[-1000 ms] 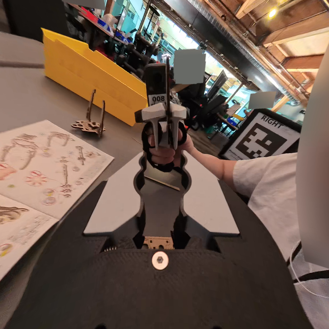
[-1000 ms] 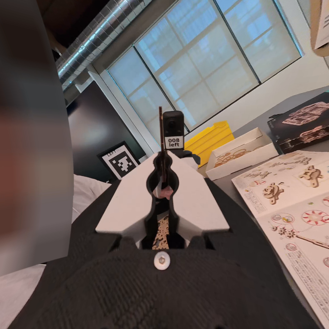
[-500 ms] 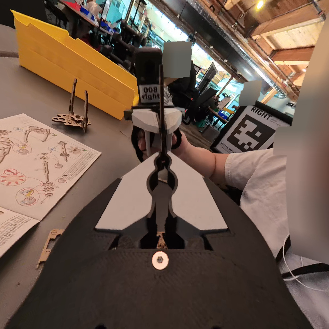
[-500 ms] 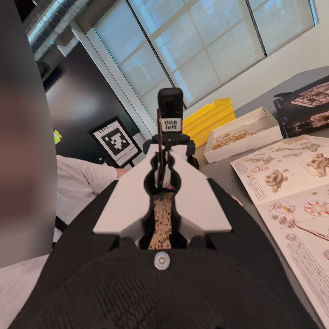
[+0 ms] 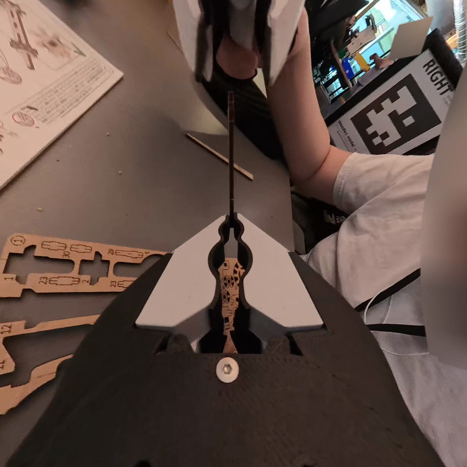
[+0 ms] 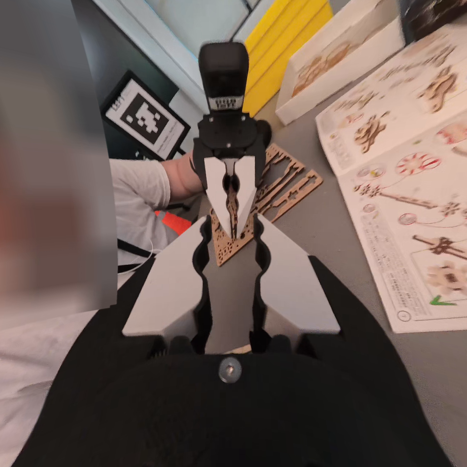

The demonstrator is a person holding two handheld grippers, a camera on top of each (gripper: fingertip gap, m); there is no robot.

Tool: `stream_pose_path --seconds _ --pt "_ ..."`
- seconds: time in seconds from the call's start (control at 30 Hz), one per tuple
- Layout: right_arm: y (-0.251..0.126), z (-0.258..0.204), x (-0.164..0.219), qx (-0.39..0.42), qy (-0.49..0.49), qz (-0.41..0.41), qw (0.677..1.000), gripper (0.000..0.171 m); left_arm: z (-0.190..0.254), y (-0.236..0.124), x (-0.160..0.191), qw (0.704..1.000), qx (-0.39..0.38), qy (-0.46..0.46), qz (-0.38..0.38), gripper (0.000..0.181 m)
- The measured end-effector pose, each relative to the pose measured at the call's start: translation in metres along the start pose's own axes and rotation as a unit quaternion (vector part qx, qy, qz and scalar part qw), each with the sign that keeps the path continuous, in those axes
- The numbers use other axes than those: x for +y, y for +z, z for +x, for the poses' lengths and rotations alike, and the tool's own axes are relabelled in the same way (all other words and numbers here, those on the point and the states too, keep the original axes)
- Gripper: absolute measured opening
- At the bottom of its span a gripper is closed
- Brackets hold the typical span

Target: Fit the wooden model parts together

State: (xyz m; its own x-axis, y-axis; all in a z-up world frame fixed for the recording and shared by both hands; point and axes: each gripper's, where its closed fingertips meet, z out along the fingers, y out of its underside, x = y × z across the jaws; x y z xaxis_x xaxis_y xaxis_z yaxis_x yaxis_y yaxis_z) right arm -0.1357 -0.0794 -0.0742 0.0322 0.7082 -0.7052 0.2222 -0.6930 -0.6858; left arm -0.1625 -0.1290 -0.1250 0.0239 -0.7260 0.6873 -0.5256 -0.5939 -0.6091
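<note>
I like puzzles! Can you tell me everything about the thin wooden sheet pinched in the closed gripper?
The thin laser-cut wooden sheet is pale plywood with dark burnt edges and small engraved gear-like parts. The left gripper clamps it edge-on, so it looks like a dark upright strip above the grey table. The open right gripper is not gripping it.

The instruction sheet [image 5: 48,73] runs off the left wrist view's top and left edges, its drawings smeared. The right gripper [image 5: 233,83] is cut off at the top. The gripper's black body hides part of the cut-out wooden frame [image 5: 73,262]. The white box's [image 6: 336,58] contents are too blurred to identify.
</note>
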Motion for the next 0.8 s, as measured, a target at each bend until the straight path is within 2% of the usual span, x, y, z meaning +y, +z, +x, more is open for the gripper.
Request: stream_pose_path --seconds 0.07,0.2,0.3,0.33,0.5,0.53,0.6,0.63,0.73,0.8 --pt "0.006 0.006 0.010 0.016 -0.012 -0.033 0.999 0.026 -0.001 0.001 0.003 1.000 0.001 -0.003 -0.009 0.000" --pt "0.012 0.005 0.012 0.008 -0.009 -0.038 0.999 0.025 0.002 0.003 0.007 1.000 0.007 0.006 -0.022 0.000" --pt "0.013 0.000 0.017 -0.009 -0.008 -0.050 0.999 0.004 0.002 0.005 0.008 1.000 0.005 0.014 -0.027 0.000" --pt "0.014 -0.002 0.019 -0.013 -0.007 -0.058 0.998 0.002 0.002 0.006 0.009 0.999 0.005 0.016 -0.029 0.000" --pt "0.008 -0.001 0.021 0.001 0.006 -0.065 0.998 0.002 0.003 0.006 0.007 0.999 0.009 0.025 -0.023 0.000" --pt "0.005 0.003 0.021 0.010 0.019 -0.063 0.998 0.002 0.002 0.004 0.004 0.999 0.005 0.028 -0.016 0.002" --pt "-0.002 0.019 0.024 0.042 0.052 -0.060 0.996 0.002 -0.006 -0.002 -0.002 0.999 -0.023 0.043 -0.008 0.030" --pt "-0.004 0.025 0.026 0.054 0.069 -0.060 0.994 0.002 -0.012 -0.007 -0.005 0.997 -0.046 0.061 -0.006 0.035" --pt "-0.004 0.041 0.035 0.084 0.106 -0.072 0.988 0.002 -0.032 -0.025 -0.016 0.987 -0.116 0.113 0.015 0.040" --pt "-0.001 0.042 0.039 0.077 0.131 -0.073 0.986 0.002 -0.039 -0.035 -0.023 0.982 -0.140 0.125 0.032 0.042"
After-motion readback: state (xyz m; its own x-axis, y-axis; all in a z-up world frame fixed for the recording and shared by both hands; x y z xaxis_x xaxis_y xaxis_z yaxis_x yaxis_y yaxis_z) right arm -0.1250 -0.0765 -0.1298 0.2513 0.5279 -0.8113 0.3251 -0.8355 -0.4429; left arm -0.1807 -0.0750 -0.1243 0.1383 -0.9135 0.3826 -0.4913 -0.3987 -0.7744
